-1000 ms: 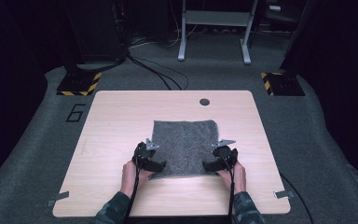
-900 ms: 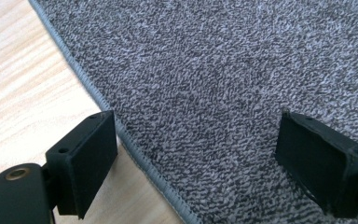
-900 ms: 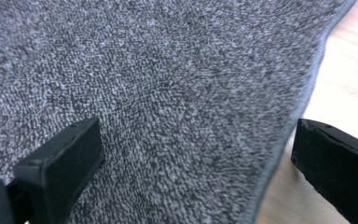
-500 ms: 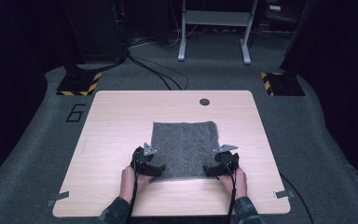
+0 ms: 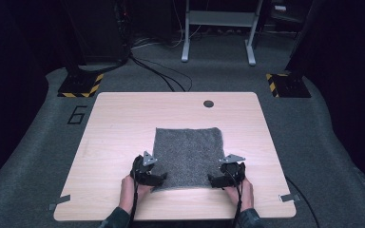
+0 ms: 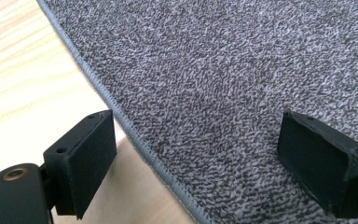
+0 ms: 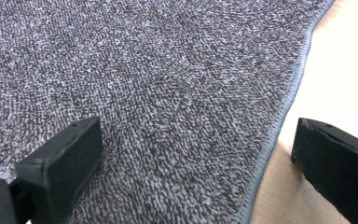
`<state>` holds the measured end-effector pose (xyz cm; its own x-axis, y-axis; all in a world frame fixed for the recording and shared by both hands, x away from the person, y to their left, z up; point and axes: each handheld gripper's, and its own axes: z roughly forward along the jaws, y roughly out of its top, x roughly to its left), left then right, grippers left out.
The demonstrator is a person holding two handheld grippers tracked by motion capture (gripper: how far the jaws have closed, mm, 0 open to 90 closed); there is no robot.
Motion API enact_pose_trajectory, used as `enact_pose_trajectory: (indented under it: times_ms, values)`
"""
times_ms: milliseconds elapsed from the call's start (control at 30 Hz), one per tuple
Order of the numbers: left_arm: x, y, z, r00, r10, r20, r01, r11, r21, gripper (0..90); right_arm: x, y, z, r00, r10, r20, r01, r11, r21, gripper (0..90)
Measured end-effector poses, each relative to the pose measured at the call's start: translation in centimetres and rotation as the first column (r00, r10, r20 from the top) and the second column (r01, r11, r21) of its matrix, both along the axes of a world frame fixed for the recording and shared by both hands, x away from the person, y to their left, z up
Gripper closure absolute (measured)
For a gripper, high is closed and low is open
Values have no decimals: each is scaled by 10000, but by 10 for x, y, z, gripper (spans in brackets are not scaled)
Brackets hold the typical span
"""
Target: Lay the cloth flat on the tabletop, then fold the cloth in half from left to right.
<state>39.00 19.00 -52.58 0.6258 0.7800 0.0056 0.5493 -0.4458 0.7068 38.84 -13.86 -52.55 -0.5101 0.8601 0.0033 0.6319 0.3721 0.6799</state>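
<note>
2 claws sat at the near corners of a grey towel (image 5: 188,156) that lay flat on the wooden table (image 5: 123,123), toward its near edge and about midway across. The left claw (image 5: 158,179) rested at the towel's near left corner, the right claw (image 5: 215,180) at its near right corner, each held by a hand coming in from the table's near side.

In the left gripper view, the left claw (image 6: 200,163) stood wide, 1 jaw over bare wood and the other over the towel (image 6: 223,84), with the stitched hem running between them. Nothing was pinched. In the right gripper view, the right claw (image 7: 196,163) was likewise spread wide, 1 jaw above the towel's (image 7: 158,84) pile and the other above the table (image 7: 345,79), straddling the hemmed side edge.

A small dark round hole (image 5: 208,103) showed in the table near its far edge, well apart from the towel.
</note>
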Motion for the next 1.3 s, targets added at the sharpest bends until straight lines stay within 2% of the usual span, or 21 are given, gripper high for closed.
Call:
enact_pose_trajectory:
  times_ms: [33, 200, 333, 367, 400, 467, 533, 667, 733, 833, 867, 1033, 1100, 1167, 1233, 1300]
  values:
    - [-2, 1, 0, 10000, -79, 47, 78, 9999, 124, 117, -1, 0, 0, 10000, 24, 27, -24, 10000, 4, 19]
    - [-10, 1, -1, 10000, -83, 41, 83, 10000, -31, 117, -10, 2, 0, 10000, -92, -16, 92, 10000, 22, 21]
    - [-10, 3, 1, 9997, -231, -95, 232, 9997, 84, 115, -16, 3, 0, 10000, -81, -15, 81, 10000, 18, 22]
    - [-9, 3, 1, 9996, -283, -77, 283, 9996, 22, 111, -15, 2, 0, 10000, 28, 82, -27, 10000, -34, 20]
    - [-9, 3, 2, 9992, -333, -207, 334, 9994, 23, 100, -16, 3, 0, 10000, -3, -72, 3, 10000, 18, 12]
    - [-7, 5, 4, 9991, -306, -299, 296, 9990, -335, 90, -16, 2, 0, 9999, -33, -100, 34, 9999, 102, 0]
    - [-6, 8, 8, 9995, -257, -174, 250, 9990, -362, 89, -18, -2, 3, 9999, 117, 22, -117, 9991, 417, 0]
    - [3, 15, 17, 9999, -42, -146, 33, 9983, -576, 86, -24, 0, 10, 9995, 141, 272, -156, 9982, 580, 6]
    - [9, 18, 20, 9996, 14, -298, -27, 9991, -431, 68, -28, 5, 16, 9991, 292, 319, -309, 9980, 550, 10]
    - [18, 21, 22, 9991, 165, -393, -188, 9982, -573, 49, -32, 16, 22, 9979, 530, 375, -555, 9961, 691, 12]
    - [21, 22, 23, 9990, 165, -403, -184, 9987, -465, 45, -33, 20, 23, 9969, 653, 443, -683, 9952, 706, 12]
    - [34, 26, 25, 9979, 398, -506, -426, 9976, -541, 32, -37, 40, 28, 9942, 896, 600, -944, 9922, 812, 16]
    - [39, 26, 26, 9962, 733, -478, -764, 9949, -663, 31, -38, 49, 29, 9940, 925, 576, -980, 9900, 1015, 21]
    - [45, 27, 27, 9934, 1027, -507, -1062, 9917, -728, 37, -40, 57, 30, 9935, 966, 609, -1024, 9896, 1006, 24]
    - [51, 26, 28, 9919, 1160, -515, -1203, 9885, -917, 40, -43, 69, 29, 9928, 1063, 561, -1119, 9877, 1090, 27]
    - [56, 25, 29, 9913, 1231, -457, -1268, 9878, -909, 50, -46, 81, 27, 9895, 1333, 558, -1391, 9830, 1199, 30]
